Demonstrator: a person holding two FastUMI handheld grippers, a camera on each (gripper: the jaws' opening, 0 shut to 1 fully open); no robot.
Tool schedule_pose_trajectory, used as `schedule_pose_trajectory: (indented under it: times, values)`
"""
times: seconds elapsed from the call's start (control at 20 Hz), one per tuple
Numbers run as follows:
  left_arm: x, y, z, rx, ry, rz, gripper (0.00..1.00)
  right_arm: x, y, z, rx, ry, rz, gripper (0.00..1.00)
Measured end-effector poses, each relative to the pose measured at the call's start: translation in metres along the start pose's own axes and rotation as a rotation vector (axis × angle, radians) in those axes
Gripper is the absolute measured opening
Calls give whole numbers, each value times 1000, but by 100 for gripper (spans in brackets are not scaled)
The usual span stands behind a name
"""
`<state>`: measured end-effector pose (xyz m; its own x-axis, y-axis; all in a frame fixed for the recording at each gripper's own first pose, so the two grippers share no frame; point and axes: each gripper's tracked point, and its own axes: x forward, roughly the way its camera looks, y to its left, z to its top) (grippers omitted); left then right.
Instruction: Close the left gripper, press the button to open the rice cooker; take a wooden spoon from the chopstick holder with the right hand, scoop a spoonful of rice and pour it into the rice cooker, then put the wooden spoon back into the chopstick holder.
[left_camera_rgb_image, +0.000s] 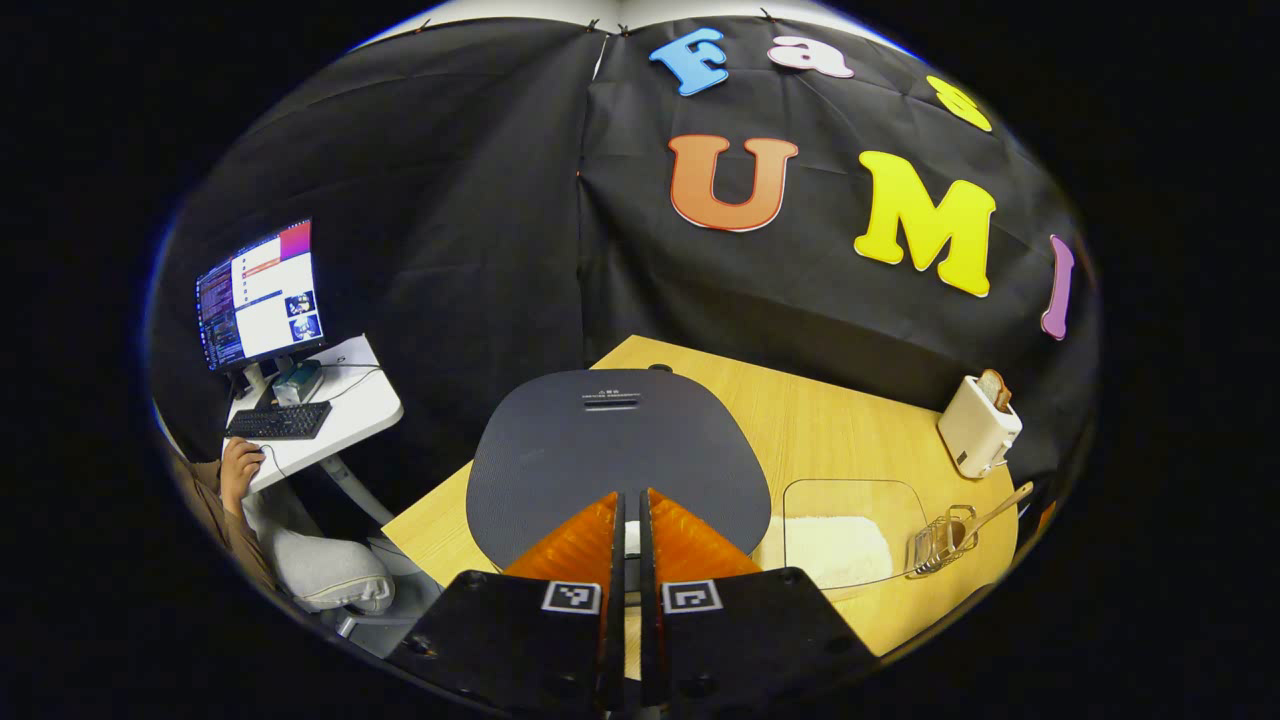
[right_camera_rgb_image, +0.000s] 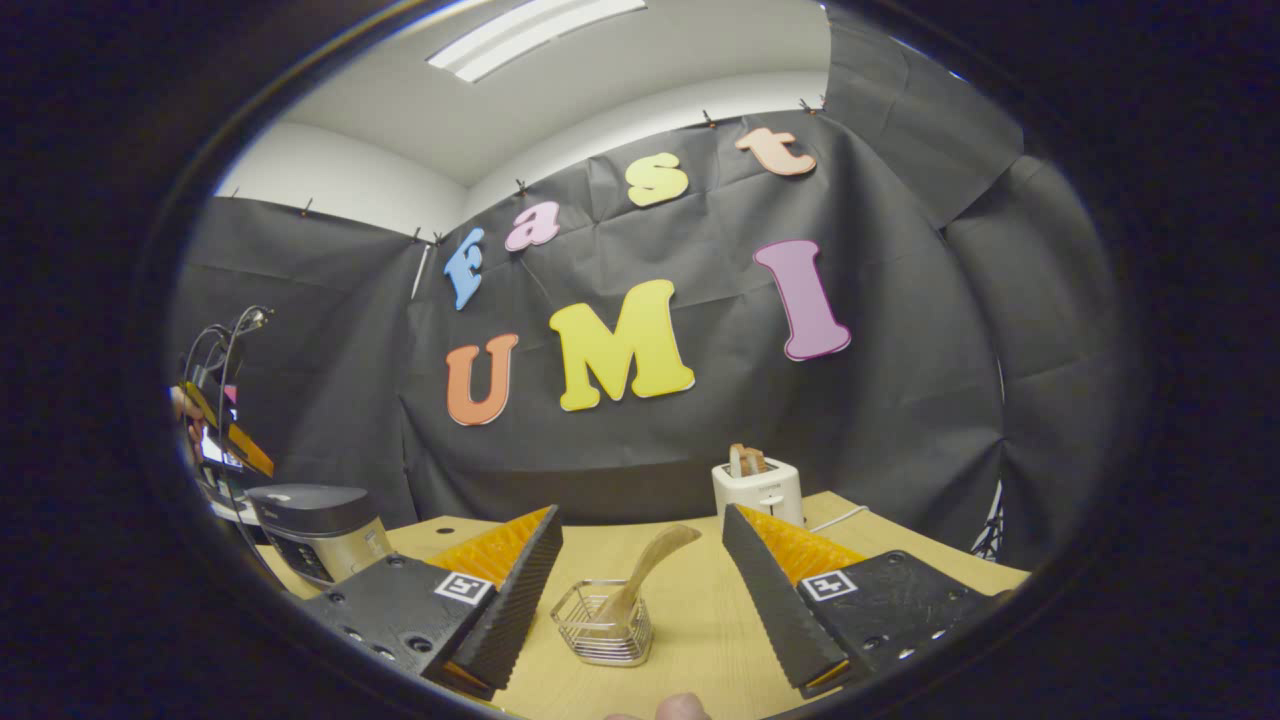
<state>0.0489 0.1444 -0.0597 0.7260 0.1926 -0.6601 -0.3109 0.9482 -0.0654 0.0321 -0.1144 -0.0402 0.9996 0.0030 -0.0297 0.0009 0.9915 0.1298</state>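
Wooden table (left_camera_rgb_image: 800, 420) is carrying everything. Left claw (left_camera_rgb_image: 630, 520) is hovering with its fingers pressed together, empty, just over the front edge of the closed rice cooker (left_camera_rgb_image: 615, 450) lid. Right claw (right_camera_rgb_image: 640, 580) is hanging spread wide, gripping nothing, its fingers either side of the wire chopstick holder (right_camera_rgb_image: 603, 625), apart from it. Wooden spoon (right_camera_rgb_image: 655, 560) is leaning inside the holder. Clear rice container (left_camera_rgb_image: 850, 535) is sitting between cooker and holder. White toaster (right_camera_rgb_image: 757, 490) is standing near the table's far edge.
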Motion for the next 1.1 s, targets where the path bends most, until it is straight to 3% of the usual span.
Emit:
schedule_pose_trajectory:
  times: [0.05,0.4,0.6,0.7,0.85,0.9,1.1]
  values:
    - [1,-4,-3,-9,24,-13,3,0,-2,-1,2,-1,-2,96]
    - [13,1,-24,-13,125,19,3,2,-5,-2,3,-10,-5,96]
    - [18,0,-32,1,184,-14,3,8,0,-11,30,17,11,95]
    - [16,0,-29,14,156,-13,3,7,0,-11,23,15,11,91]
    - [14,2,-19,57,84,15,3,5,-3,-6,6,5,1,91]
    - [10,5,-11,75,42,29,3,3,-4,-2,1,0,-2,95]
    - [-10,1,65,148,-283,72,3,-3,-11,10,-27,-23,-21,95]
